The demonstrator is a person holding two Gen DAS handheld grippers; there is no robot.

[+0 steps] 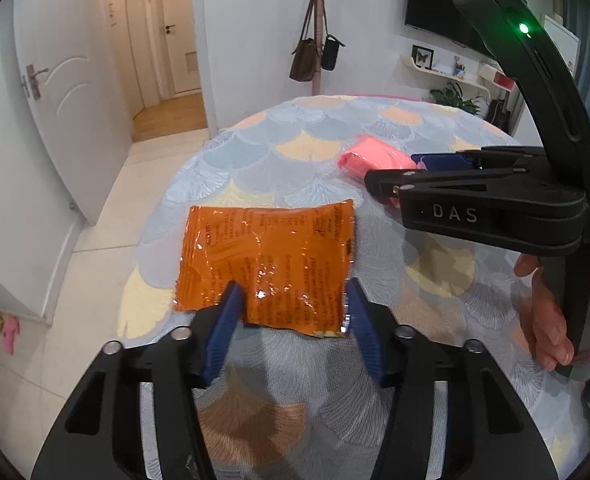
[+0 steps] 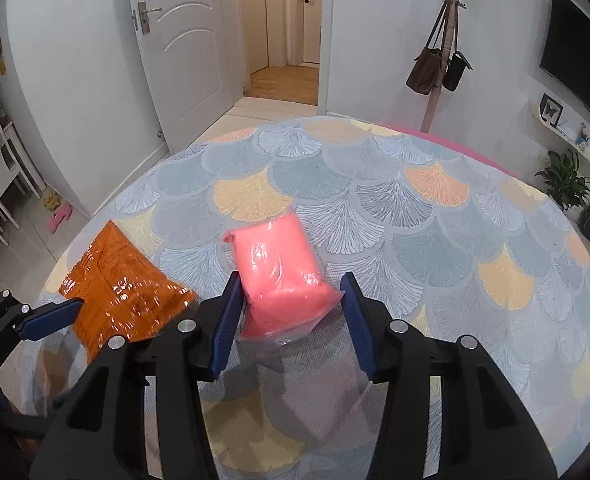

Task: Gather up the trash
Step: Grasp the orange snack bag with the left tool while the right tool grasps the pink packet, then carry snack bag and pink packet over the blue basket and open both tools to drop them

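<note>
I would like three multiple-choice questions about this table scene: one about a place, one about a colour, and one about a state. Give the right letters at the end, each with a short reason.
1. Where does the orange packet lie against the pink packet, seen from the right wrist camera?
A. To its left
B. To its right
C. On top of it

2. What colour are the pads on the fingers of both grippers?
A. Red
B. Blue
C. White

3. How does the right gripper stand to the pink packet?
A. Jaws on either side of it
B. Far away from it
C. Holding it above the tablecloth

Answers:
1. A, the orange packet is at the left of that view, with cloth between the two.
2. B, the pads are dark blue in both views.
3. A, the packet lies on the cloth between the two fingers, a gap showing at the right finger.
</note>
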